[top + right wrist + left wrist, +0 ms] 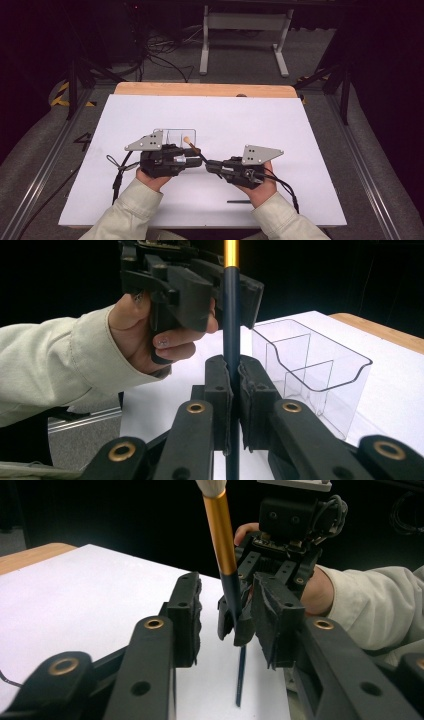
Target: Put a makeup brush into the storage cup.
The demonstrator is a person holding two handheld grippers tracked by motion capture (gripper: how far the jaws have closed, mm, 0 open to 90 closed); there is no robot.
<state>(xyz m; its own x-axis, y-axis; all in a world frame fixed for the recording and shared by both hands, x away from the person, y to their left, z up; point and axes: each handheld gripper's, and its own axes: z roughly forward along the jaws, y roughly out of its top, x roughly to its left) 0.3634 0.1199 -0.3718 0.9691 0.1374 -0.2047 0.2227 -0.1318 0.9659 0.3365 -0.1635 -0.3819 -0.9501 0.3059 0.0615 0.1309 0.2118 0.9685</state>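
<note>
The right gripper is clamped on the brush's dark handle; the brush rises toward twelve o'clock; the left gripper, jaws parted around that handle, sits at nine o'clock of the right.

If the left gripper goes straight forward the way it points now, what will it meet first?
Most likely the brush handle that the right gripper holds upright: it stands just ahead, in line with the left gripper's open jaws. Depth is hard to judge.
</note>
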